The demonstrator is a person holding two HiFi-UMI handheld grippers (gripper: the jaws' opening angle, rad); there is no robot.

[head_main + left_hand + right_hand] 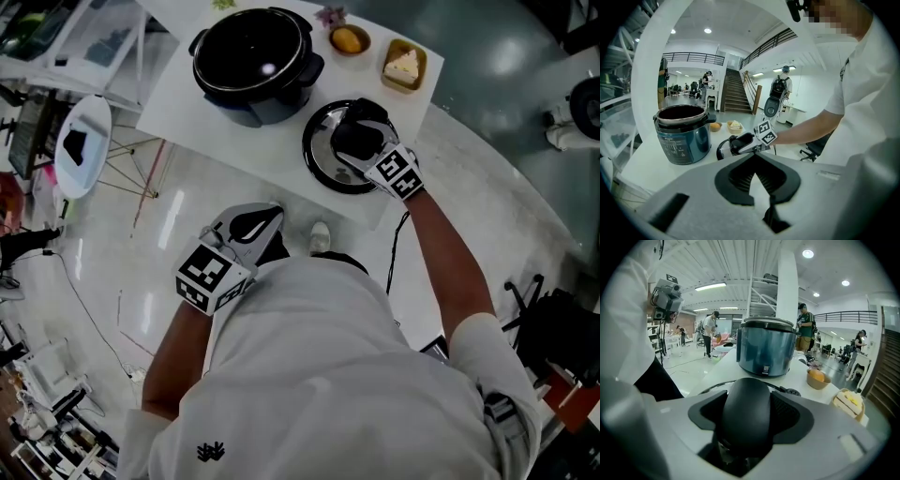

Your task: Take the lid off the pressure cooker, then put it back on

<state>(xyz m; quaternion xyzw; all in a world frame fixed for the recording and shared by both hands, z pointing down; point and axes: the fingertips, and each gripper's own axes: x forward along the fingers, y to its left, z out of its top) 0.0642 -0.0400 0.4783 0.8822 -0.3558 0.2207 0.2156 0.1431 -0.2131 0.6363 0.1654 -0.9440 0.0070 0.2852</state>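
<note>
One cooker (251, 61), one lid (323, 161), two food dishes (349, 40) (404, 67), two tongs (255, 223) (362, 139).

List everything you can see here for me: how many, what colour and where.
table: one, white, under everything.
pressure cooker: one, dark blue-grey, open, far left of the table.
lid: one, black and silver, flat on the table right of the cooker.
small bowl: one, tan, behind the lid, holding an orange fruit.
tray: one, yellowish, far right corner, holding pale food.
bystanders: several, mixed clothing, far off in the hall.
left gripper: one, grey, jaws together, empty, held back off the table.
right gripper: one, grey, jaws closed on the lid's black handle.
</note>
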